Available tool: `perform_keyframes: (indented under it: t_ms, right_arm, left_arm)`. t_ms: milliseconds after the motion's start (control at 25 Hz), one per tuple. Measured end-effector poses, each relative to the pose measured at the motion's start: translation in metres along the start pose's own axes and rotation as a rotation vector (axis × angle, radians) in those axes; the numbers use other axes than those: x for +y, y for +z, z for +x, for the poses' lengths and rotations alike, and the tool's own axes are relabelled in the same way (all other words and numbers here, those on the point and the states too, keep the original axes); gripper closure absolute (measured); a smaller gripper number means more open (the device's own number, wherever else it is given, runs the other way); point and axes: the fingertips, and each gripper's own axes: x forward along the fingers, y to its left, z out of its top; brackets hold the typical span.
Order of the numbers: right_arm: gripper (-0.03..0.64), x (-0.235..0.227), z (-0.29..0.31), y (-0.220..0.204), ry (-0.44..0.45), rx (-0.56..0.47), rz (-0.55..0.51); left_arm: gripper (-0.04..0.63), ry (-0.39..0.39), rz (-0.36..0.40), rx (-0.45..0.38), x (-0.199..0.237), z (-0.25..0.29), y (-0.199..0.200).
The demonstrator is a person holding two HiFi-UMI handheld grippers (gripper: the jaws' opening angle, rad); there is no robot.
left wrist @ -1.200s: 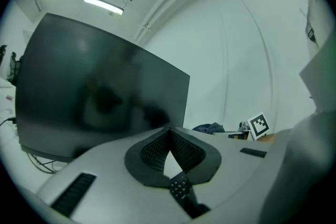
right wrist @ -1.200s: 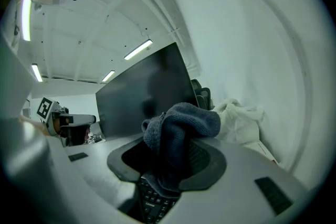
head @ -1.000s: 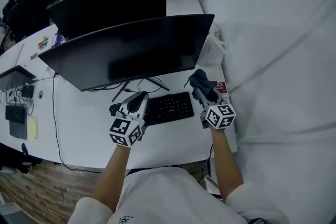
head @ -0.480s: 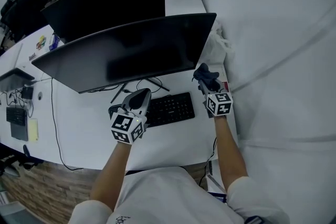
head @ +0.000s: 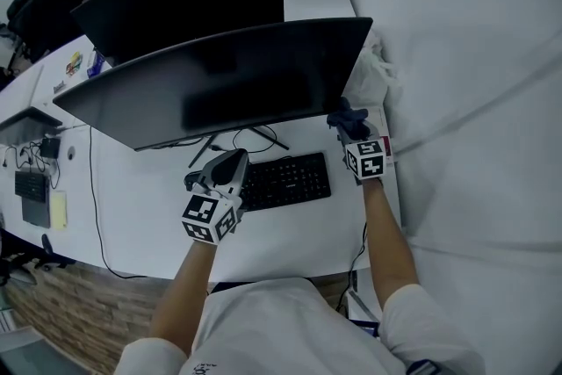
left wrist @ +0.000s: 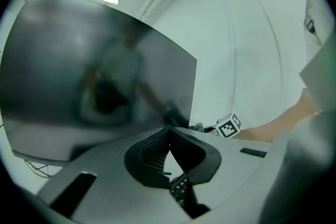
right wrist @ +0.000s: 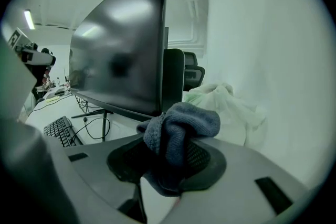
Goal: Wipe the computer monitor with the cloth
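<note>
A wide, dark computer monitor [head: 219, 88] stands on a white desk [head: 140, 198], its screen switched off and showing only dim reflections. At the monitor's lower right corner, the right gripper [head: 349, 126] is raised close to the screen's edge. Its jaws are clenched on a bunched blue-grey cloth [right wrist: 181, 123]. The cloth bulges out above the jaw pads and sits just beside the monitor's right edge; I cannot tell whether it touches the glass.

In front of the monitor, below its middle, the left gripper [left wrist: 169, 136] hangs over the desk with its tips pressed together and nothing caught between them. It points up towards the screen.

A black keyboard [head: 285, 180] lies in front of the monitor, between the two grippers, with its left end beside the left gripper. Thin black cables [head: 250, 139] loop on the desk around the monitor's stand. To the right of the monitor, and a little behind it, a crumpled white plastic bag [right wrist: 226, 105] rests against the pale wall. Behind the monitor stands a second monitor [head: 176, 0], also dark.
</note>
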Motion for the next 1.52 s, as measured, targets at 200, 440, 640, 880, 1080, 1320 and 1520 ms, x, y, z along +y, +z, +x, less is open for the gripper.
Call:
perform_keyframes:
  t_ms: [200, 440, 640, 880, 1080, 1320, 1520]
  right_arm:
    - [0.465, -0.004, 0.006, 0.008, 0.007, -0.001, -0.041]
    - [0.465, -0.013, 0.012, 0.013, -0.014, 0.008, -0.037]
    - [0.465, -0.015, 0.010, 0.027, -0.009, -0.022, -0.054]
    - [0.465, -0.020, -0.003, 0.059, -0.011, -0.097, -0.061]
    - [0.463, -0.026, -0.016, 0.088, -0.027, -0.152, -0.065]
    - [0.465, -0.030, -0.036, 0.133, -0.036, -0.242, -0.074]
    - [0.465, -0.030, -0.054, 0.164, -0.039, -0.304, -0.072]
  left_arm:
    - [0.591, 0.015, 0.004, -0.006, 0.002, -0.003, 0.002]
    - [0.591, 0.030, 0.006, -0.003, 0.004, -0.008, 0.001]
    - [0.591, 0.040, 0.015, -0.006, 0.006, -0.014, 0.004]
    - [0.591, 0.038, 0.025, -0.020, 0.005, -0.014, 0.011]
    - [0.591, 0.029, 0.036, -0.048, 0.001, -0.018, 0.024]
    - [0.591, 0.024, 0.050, -0.095, 0.000, -0.024, 0.044]
    - [0.591, 0.017, 0.050, -0.113, -0.001, -0.030, 0.050]
